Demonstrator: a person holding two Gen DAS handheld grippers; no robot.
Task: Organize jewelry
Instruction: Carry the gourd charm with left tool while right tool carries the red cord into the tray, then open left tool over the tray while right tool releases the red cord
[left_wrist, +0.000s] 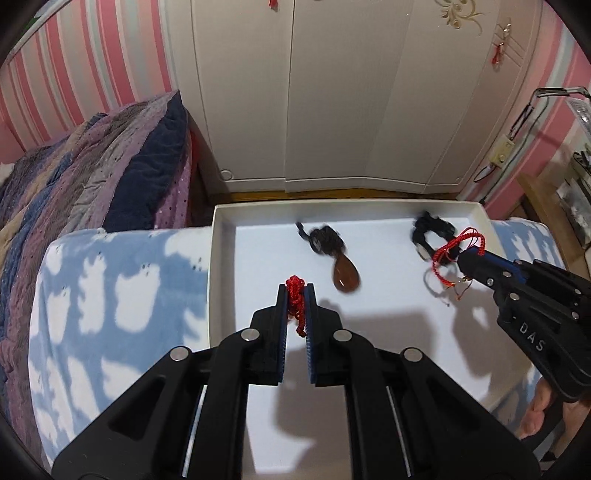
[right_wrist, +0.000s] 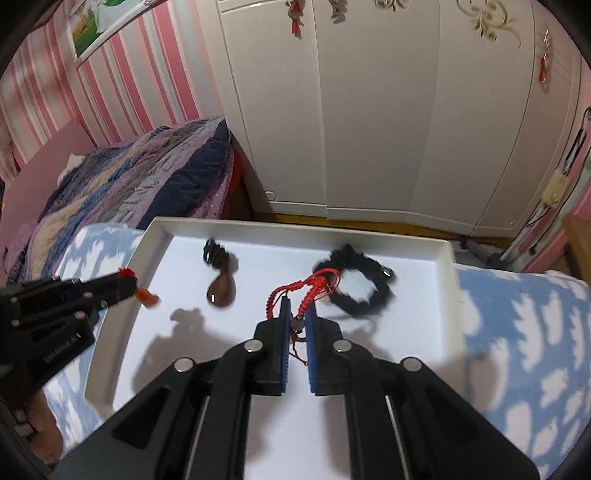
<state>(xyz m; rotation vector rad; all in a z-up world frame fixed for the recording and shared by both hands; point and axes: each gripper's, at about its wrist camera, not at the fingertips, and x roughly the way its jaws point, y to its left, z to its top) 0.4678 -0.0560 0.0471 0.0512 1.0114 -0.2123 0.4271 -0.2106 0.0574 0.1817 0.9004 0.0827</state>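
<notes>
white tray (left_wrist: 221, 258) | 2 tools, each gripping 1 red cord

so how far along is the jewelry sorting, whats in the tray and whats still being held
Already lying in the white tray: a brown pendant on a dark cord and a black bracelet. In hand: the left gripper is shut on a bunched red cord with an orange piece hanging below it, and the right gripper is shut on a red braided bracelet, both raised over the tray. Left to do: set those two down.
</notes>
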